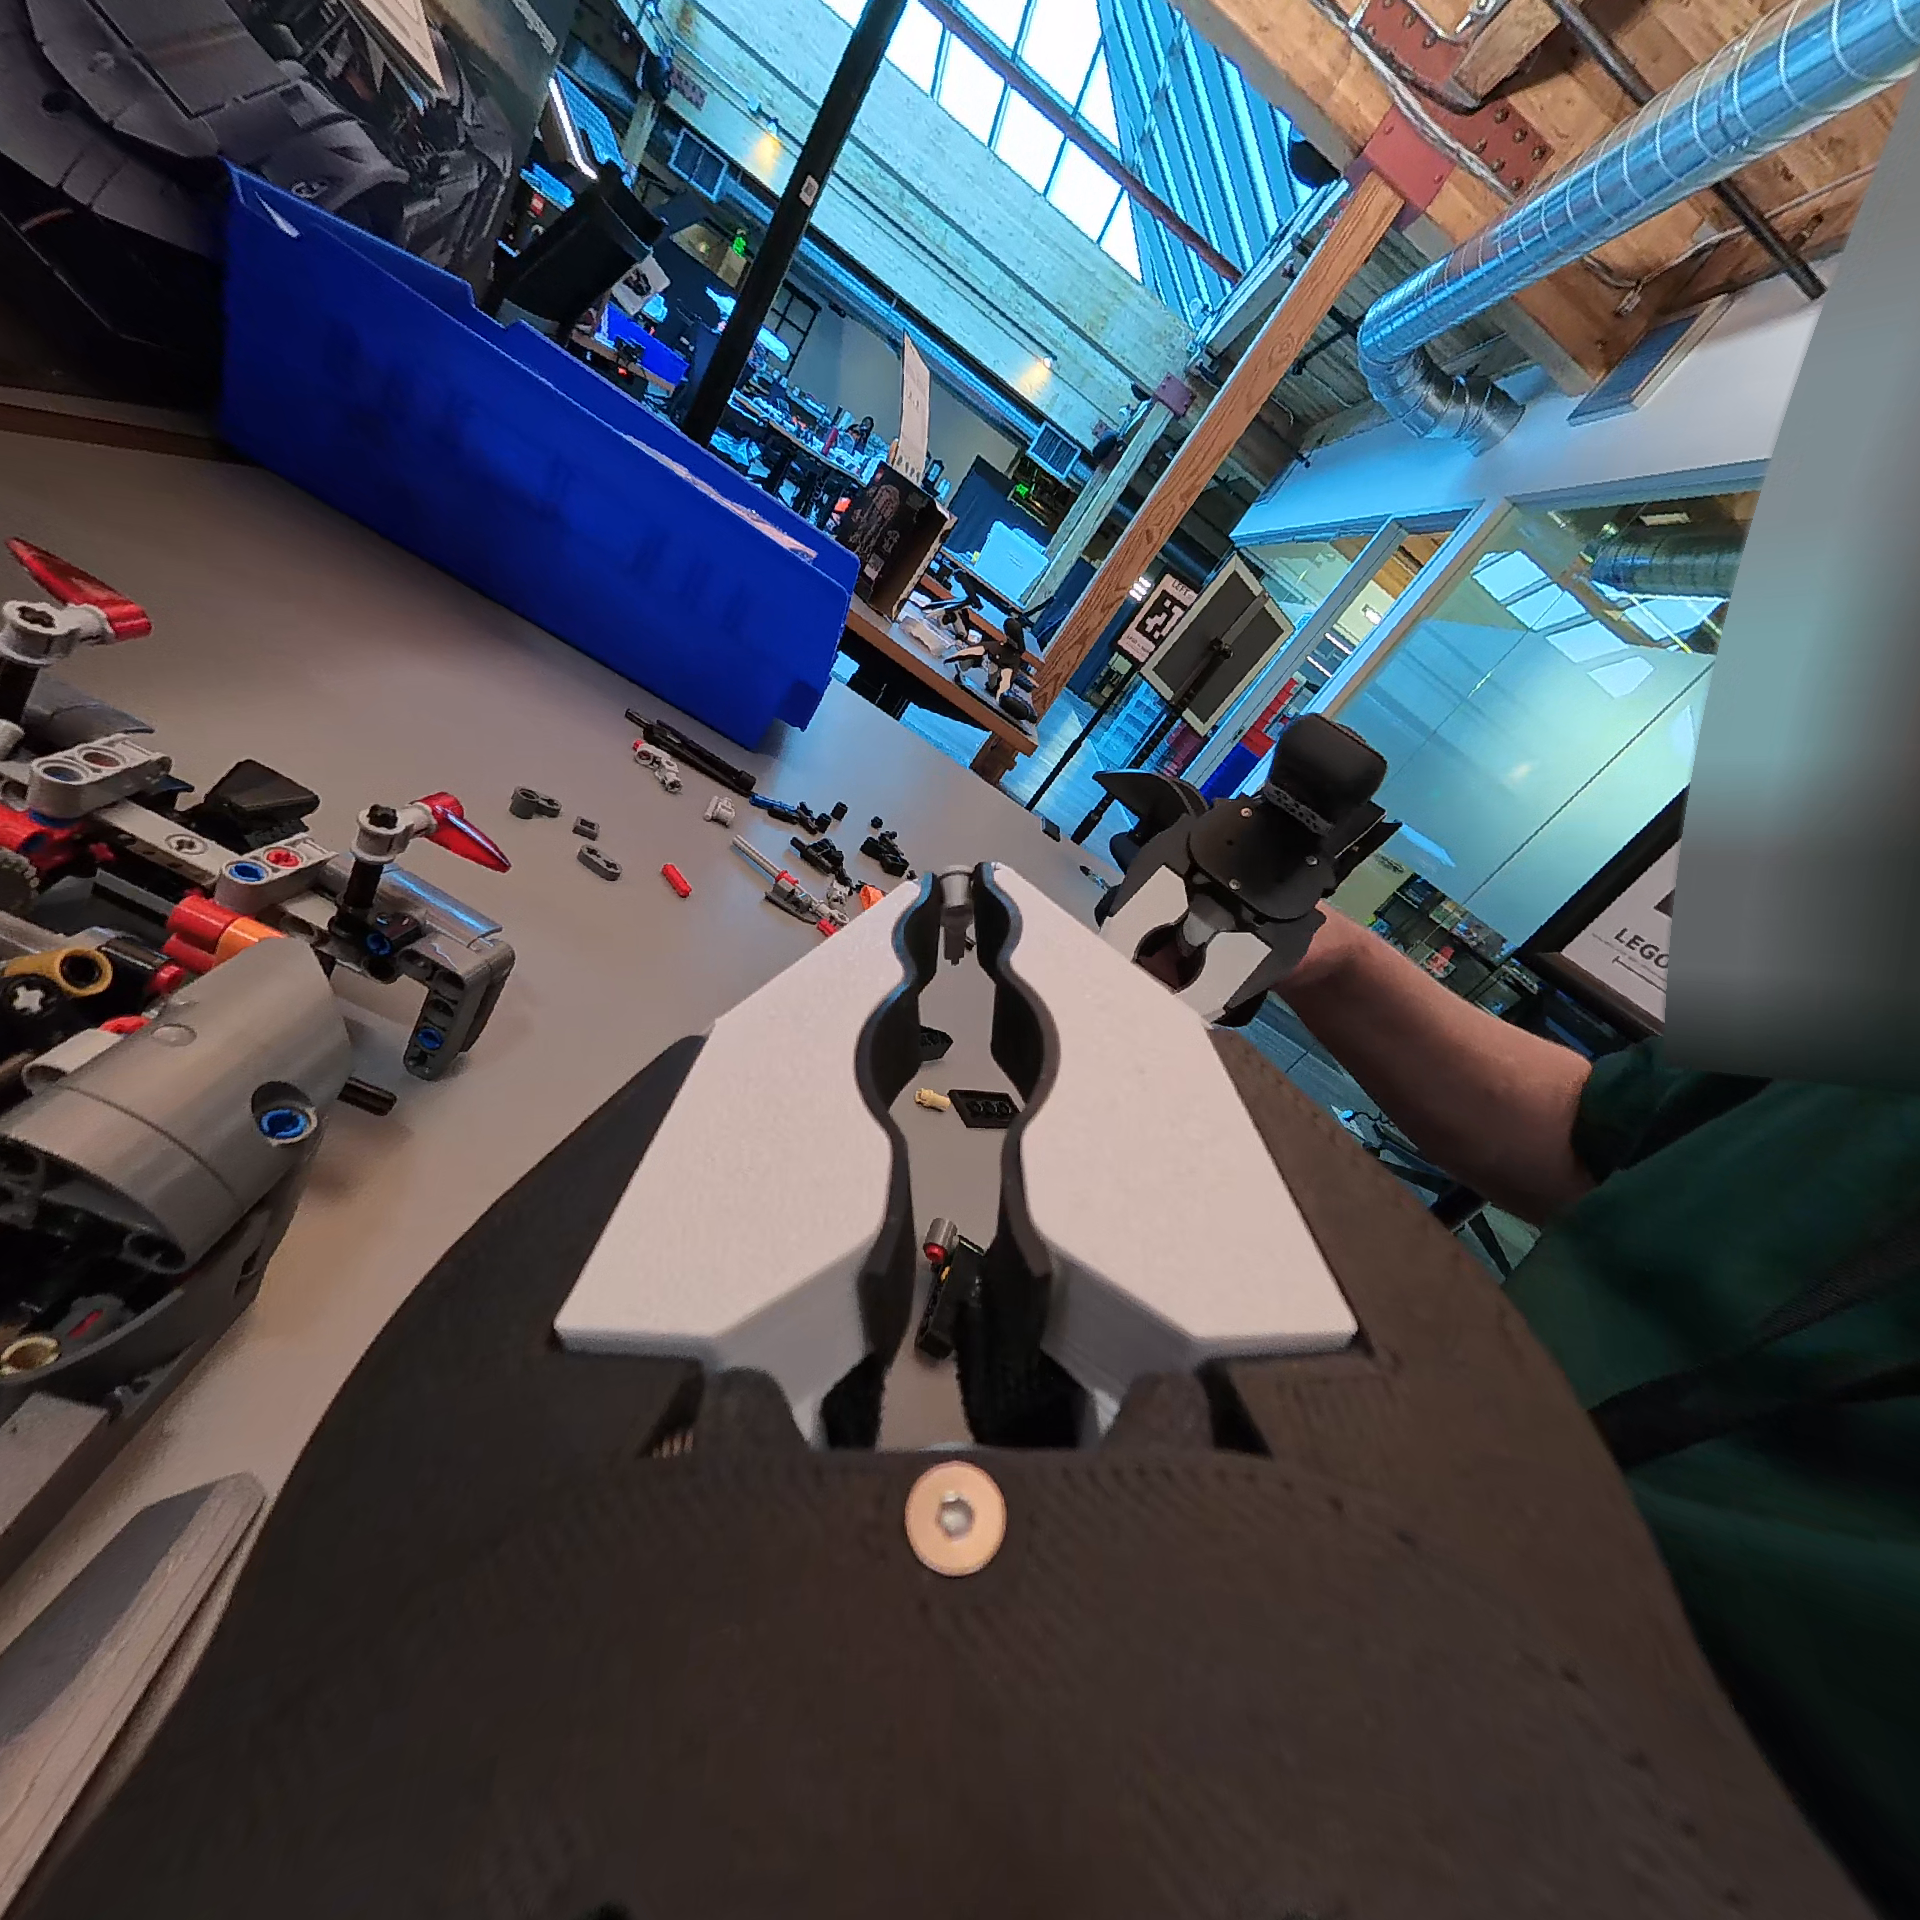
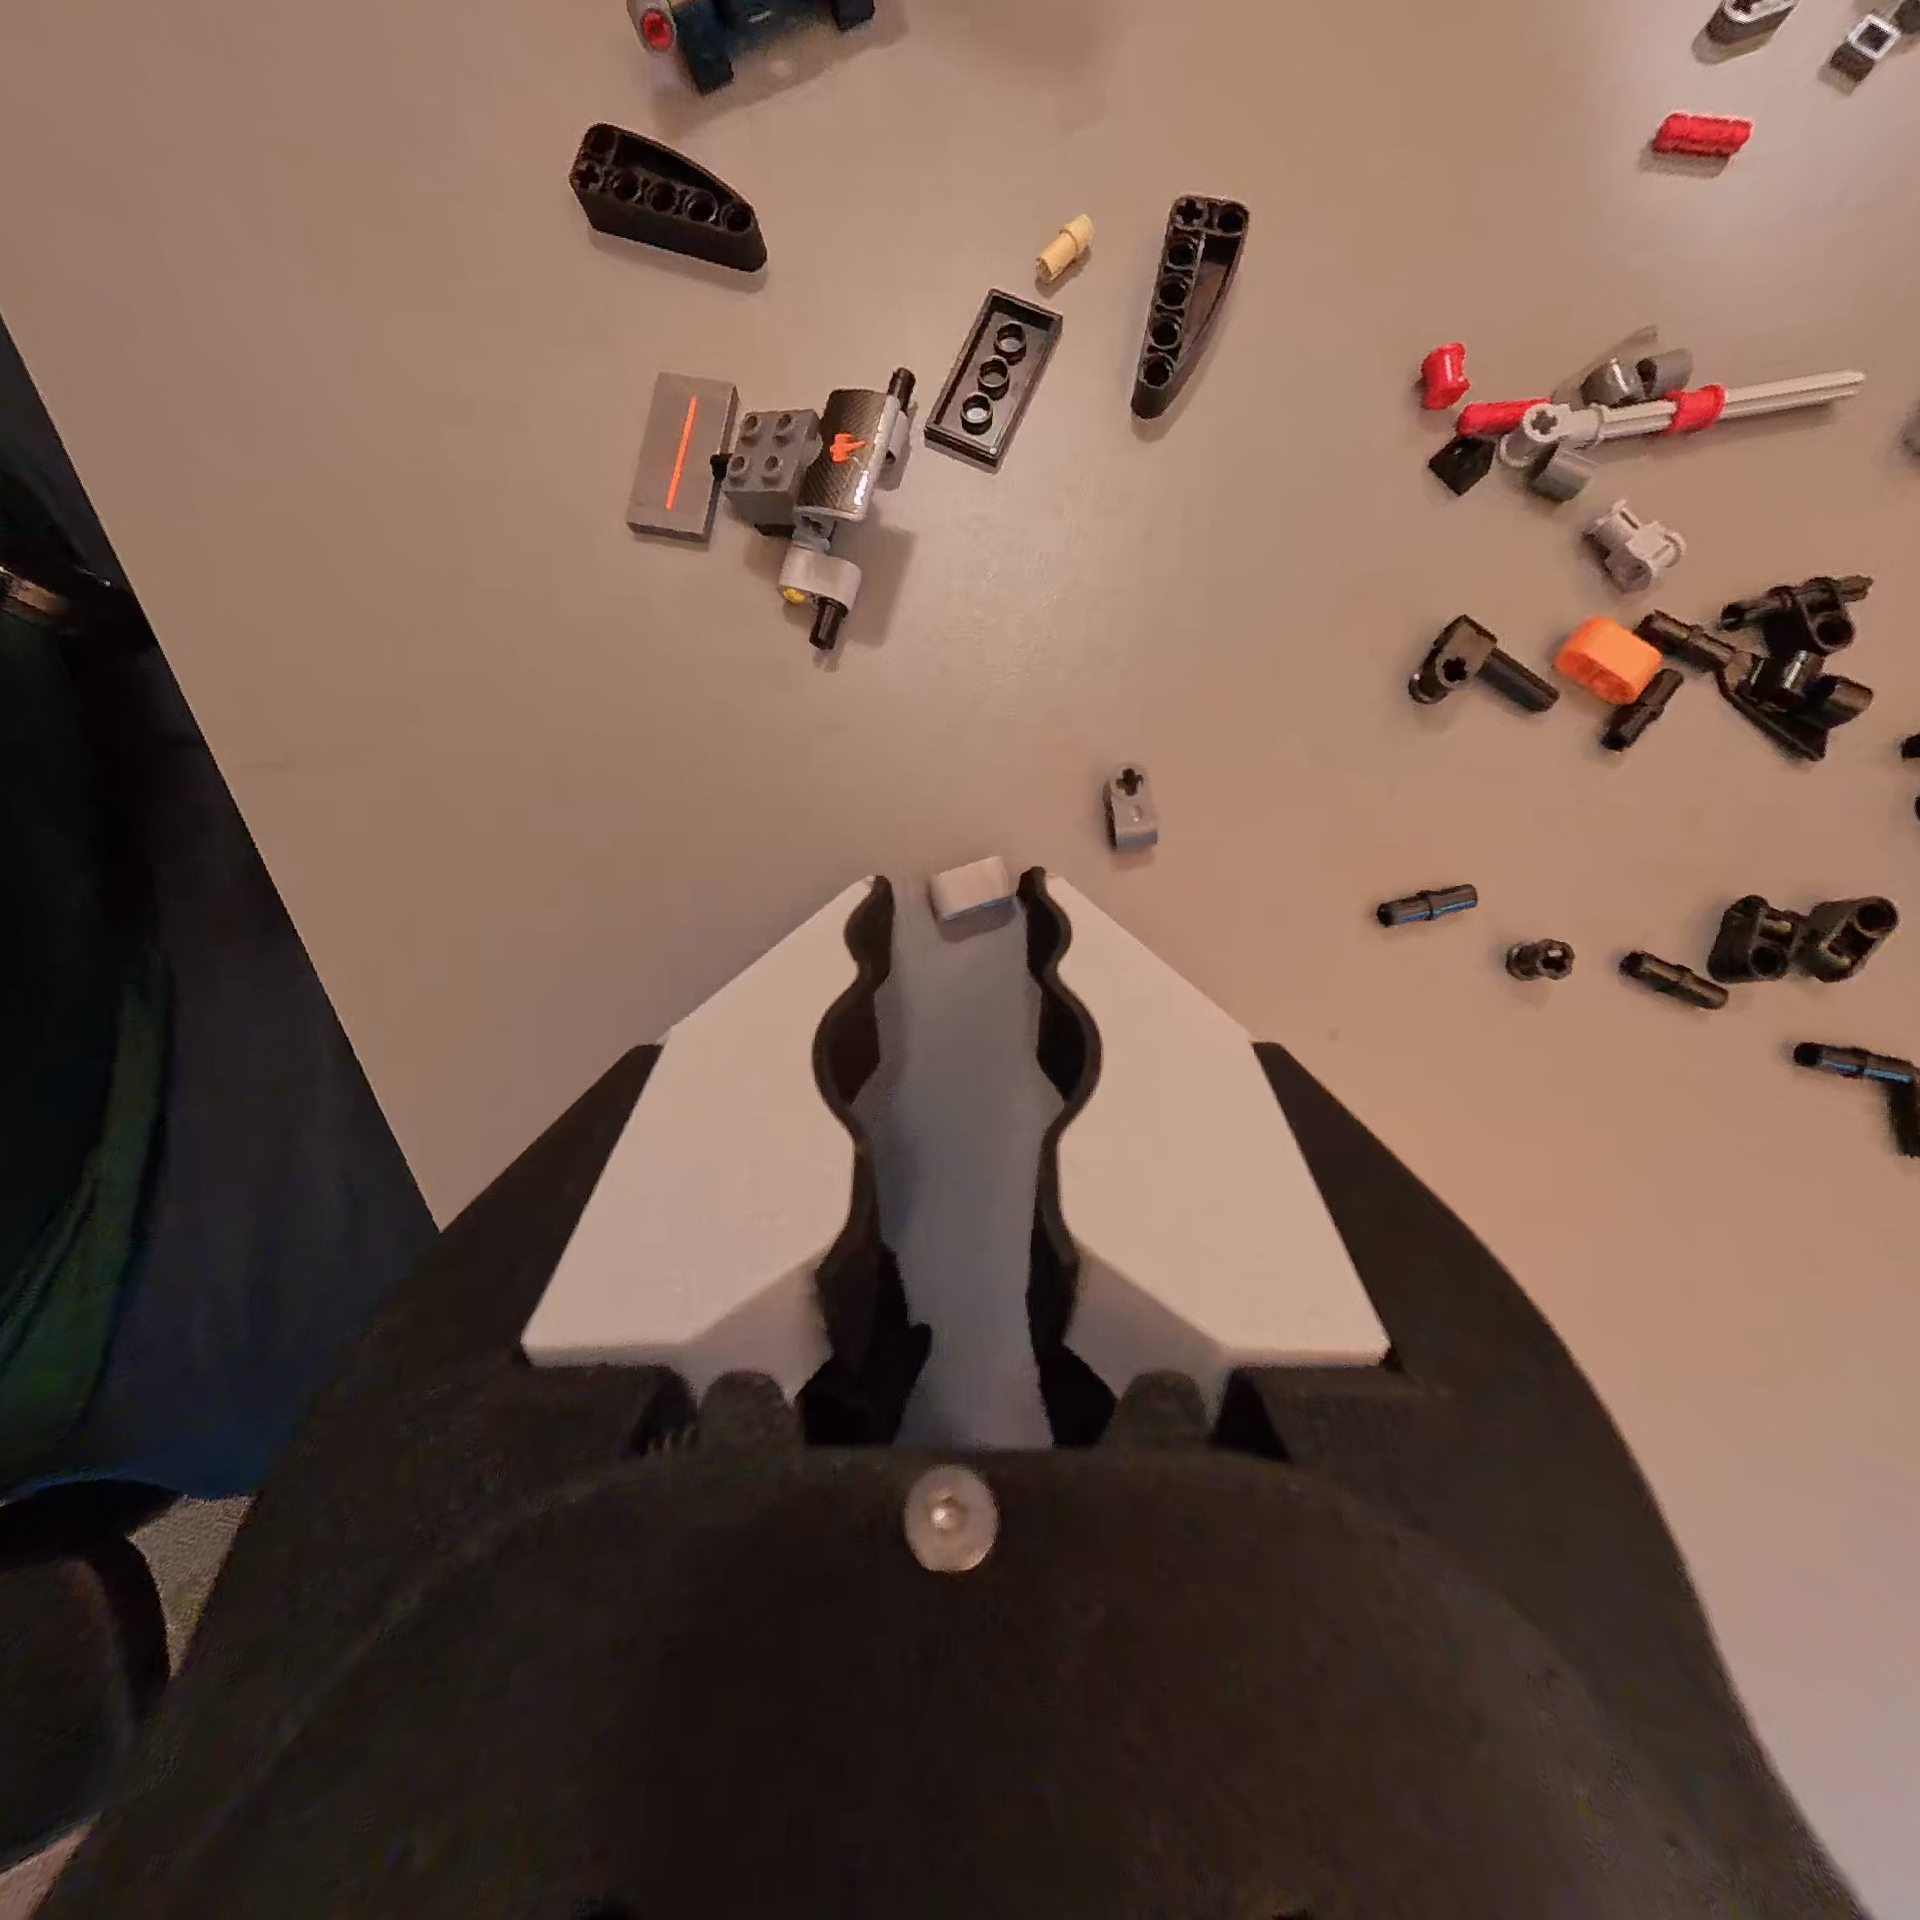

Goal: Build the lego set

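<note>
1. Your left gripper [image 1: 961, 894] is pinched narrow on a small light grey connector [image 1: 956, 902] right at its tips, lifted off the grey table [image 1: 343, 665]; that hold is shallow, so any twist or bump will likely flick the piece out among the loose parts.
2. Your right gripper [image 2: 961, 891] has a small pale grey piece [image 2: 974, 888] between its tips; the gap looks only a little wider than the piece, and I cannot tell whether the pads truly clamp it; the left wrist view shows something pale inside those jaws, yet no firmer proof.
3. If you mate the two pieces in mid-air, misalignment is the main risk; both are tiny and held at the extreme tips, so a push may rotate one instead of seating it.
4. A dropped piece could land among the black pins [image 2: 1425, 906] and the grey axle connector [image 2: 1129, 805] just beside your right tips; finding it again would cost time.
5. Only the left wrist view shows the half-built grey and red model [image 1: 208, 997] at the left, the blue bin [image 1: 499, 457] behind it, and your right gripper [image 1: 1195, 940] held well apart from the model.
6. Only the right wrist view shows, from above, the small grey sub-assembly [image 2: 800, 468], the black plate with holes [image 2: 992, 376], the tan pin [image 2: 1065, 247] and the orange bush [image 2: 1608, 655].
</note>
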The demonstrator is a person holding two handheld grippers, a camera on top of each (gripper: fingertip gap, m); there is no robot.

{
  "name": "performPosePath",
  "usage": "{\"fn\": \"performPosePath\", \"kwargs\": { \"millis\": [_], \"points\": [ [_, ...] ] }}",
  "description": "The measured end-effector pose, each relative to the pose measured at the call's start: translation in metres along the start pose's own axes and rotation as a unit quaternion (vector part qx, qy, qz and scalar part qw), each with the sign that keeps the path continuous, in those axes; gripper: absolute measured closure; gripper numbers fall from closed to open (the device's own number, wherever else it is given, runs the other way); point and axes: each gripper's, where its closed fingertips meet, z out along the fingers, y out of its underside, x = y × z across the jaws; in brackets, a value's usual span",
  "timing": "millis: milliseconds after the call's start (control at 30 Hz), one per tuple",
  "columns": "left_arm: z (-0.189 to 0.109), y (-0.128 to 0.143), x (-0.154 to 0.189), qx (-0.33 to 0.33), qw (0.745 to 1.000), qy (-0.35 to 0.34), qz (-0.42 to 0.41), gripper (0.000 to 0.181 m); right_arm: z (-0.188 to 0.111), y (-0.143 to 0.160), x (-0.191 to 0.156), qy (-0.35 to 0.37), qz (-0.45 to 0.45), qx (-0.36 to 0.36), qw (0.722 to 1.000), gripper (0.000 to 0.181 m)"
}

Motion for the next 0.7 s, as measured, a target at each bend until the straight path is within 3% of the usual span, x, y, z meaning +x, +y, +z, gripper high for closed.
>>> {"fn": "performPosePath", "kwargs": {
  "millis": [567, 700],
  "points": [
    [0.000, 0.000, 0.000, -0.001, 1.000, 0.003, -0.003, 0.177, 0.000, -0.002, -0.001, -0.057, -0.058, 0.016, 0.997, 0.168],
    [-0.002, -0.004, -0.001, 0.012, 1.000, 0.002, -0.010, 0.178, -0.006, -0.037, -0.006, -0.039, -0.055, 0.059, 0.996, 0.168]
  ]
}}
